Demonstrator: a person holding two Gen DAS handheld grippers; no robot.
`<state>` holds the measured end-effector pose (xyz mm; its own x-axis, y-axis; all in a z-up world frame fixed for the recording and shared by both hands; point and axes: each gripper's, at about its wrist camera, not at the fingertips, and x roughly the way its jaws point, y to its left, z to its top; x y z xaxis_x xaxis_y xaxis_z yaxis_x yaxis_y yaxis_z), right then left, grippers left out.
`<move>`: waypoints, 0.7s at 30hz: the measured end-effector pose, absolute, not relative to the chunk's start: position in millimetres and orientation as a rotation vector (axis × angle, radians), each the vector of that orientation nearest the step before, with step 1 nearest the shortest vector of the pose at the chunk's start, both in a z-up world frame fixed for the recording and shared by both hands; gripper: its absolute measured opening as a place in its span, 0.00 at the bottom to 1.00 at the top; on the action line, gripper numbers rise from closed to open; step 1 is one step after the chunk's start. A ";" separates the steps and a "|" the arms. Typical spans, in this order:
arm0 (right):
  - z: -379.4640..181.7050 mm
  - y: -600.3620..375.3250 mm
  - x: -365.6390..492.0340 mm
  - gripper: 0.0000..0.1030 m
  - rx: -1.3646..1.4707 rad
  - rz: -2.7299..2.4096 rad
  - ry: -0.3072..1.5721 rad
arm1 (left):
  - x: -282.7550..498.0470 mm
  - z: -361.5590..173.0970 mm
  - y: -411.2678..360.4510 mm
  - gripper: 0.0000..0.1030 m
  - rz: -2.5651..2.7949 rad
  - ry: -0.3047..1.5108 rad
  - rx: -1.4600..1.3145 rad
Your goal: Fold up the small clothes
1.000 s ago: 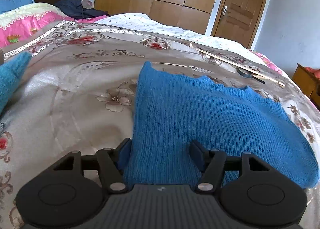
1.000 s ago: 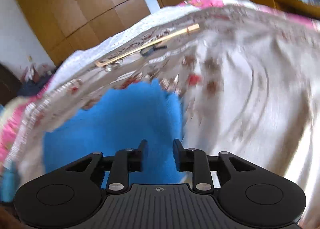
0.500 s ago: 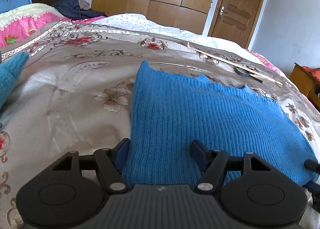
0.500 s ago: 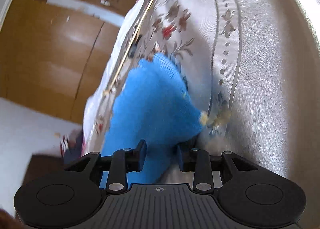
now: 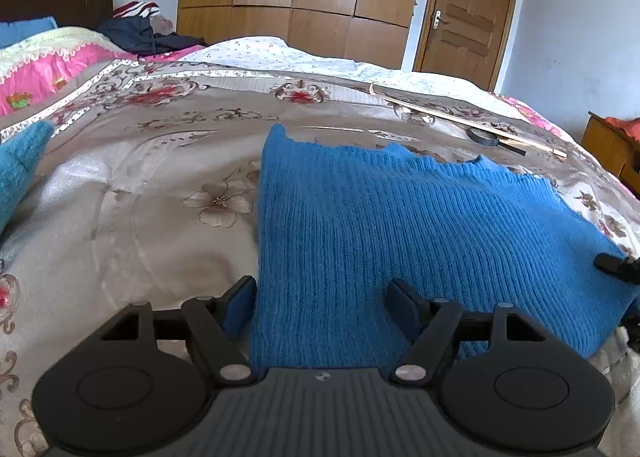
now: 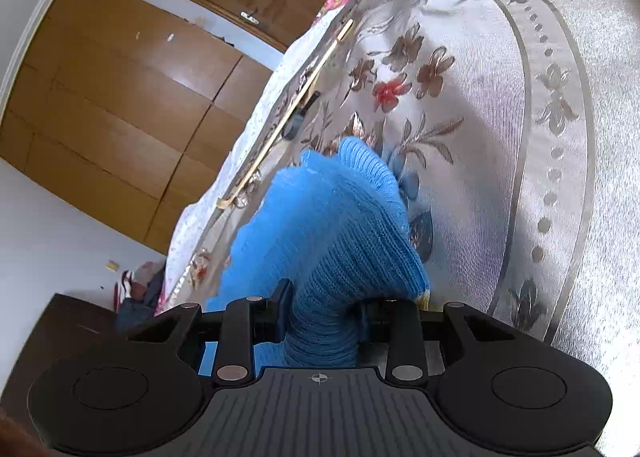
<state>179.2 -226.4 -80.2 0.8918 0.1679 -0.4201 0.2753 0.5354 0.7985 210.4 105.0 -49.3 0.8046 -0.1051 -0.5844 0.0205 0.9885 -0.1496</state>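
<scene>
Lying spread across the floral bedspread (image 5: 140, 193), the blue knitted garment (image 5: 400, 225) sits with its near edge running between the fingers of the left gripper (image 5: 320, 303). That gripper's jaws stand wide apart, one pad just off the left edge of the knit and the other resting over the fabric, neither pressing; they have just been opening further, with cloth between them. The right gripper (image 6: 322, 307) is clamped on a bunched fold of the same garment at its far right corner.

The risk, as I judge it, is uneven handling: with only the right side held, any pull may drag the loose left side askew and wrinkle the fold. The thick bunch in the right gripper could also slip, since the soft knit compresses. The slick bedspread may let the whole piece slide.

Compared with a second ago, the left gripper's gap is wider while the garment lies much the same. The right wrist view has rolled sharply, and the knit now fills the space between its jaws, where earlier it lay ahead of them, unpinched.
</scene>
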 end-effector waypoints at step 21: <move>-50.6 -251.4 168.7 0.31 0.801 0.007 0.584 | 211.0 -45.8 110.0 0.79 -0.084 0.626 -0.170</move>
<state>168.7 -251.4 -50.6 0.8431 0.2212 -0.4902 0.2095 0.7044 0.6782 211.0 110.0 -45.8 0.8073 -0.1291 -0.5758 0.0264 0.9827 -0.1834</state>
